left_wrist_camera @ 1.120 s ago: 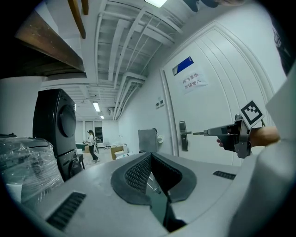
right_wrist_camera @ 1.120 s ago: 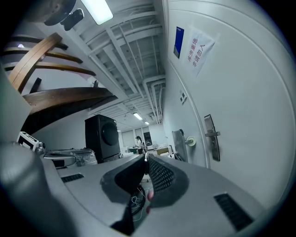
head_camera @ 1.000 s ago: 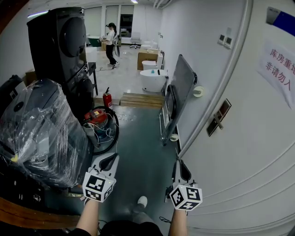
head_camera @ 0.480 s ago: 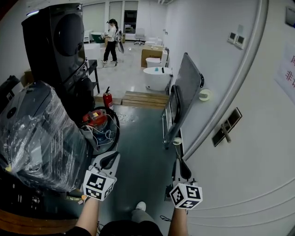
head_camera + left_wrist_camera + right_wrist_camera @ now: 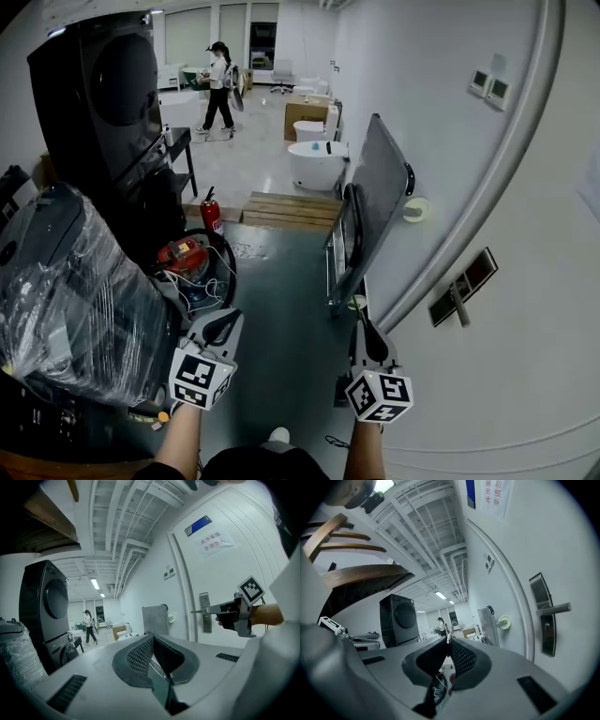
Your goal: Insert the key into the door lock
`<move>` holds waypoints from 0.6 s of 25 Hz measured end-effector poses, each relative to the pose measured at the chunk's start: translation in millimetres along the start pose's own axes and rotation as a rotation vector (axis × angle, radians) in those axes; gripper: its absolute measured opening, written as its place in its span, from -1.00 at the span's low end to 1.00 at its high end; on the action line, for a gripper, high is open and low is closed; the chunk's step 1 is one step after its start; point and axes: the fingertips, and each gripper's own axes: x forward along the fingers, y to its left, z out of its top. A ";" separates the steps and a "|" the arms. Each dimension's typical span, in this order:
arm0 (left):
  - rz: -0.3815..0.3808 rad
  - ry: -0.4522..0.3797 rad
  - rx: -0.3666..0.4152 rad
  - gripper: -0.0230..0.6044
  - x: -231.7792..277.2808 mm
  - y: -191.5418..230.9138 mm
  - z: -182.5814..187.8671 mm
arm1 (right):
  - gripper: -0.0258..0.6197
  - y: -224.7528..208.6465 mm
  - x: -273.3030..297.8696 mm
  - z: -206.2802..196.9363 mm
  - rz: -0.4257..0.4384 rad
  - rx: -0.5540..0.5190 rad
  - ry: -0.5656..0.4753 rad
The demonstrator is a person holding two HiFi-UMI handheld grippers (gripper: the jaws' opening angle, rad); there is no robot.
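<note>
The white door fills the right of the head view; its dark lock plate with a lever handle is ahead and to the right of my right gripper. That gripper points level along the door, shut on a small thin piece at its tips, apparently the key. In the right gripper view the lock plate is to the right of the jaws, well apart. My left gripper is level beside it, shut and empty, its tips meeting. From the left gripper view the right gripper is near the lock plate.
A plastic-wrapped machine and a tall black appliance line the left. A red device with cables and a fire extinguisher sit on the floor. A grey panel leans ahead by the door. A person stands far off.
The whole view has moved forward along the corridor. The lock plate has drawn nearer to my right gripper. Both grippers keep their pose and stay shut.
</note>
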 end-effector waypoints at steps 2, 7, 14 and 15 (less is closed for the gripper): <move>-0.002 0.002 -0.003 -0.89 10.6 2.2 1.2 | -0.67 -5.0 11.1 3.0 0.007 0.010 -0.001; -0.008 0.028 -0.003 -0.89 30.7 3.0 -2.6 | -0.67 -14.8 26.8 -0.5 0.017 -0.017 0.027; -0.032 0.015 0.033 -0.89 52.9 -2.8 13.2 | -0.67 -33.0 33.5 12.4 0.009 -0.014 0.009; -0.038 0.013 0.036 -0.89 56.2 -3.6 15.1 | -0.67 -36.1 34.2 14.0 0.005 -0.009 0.006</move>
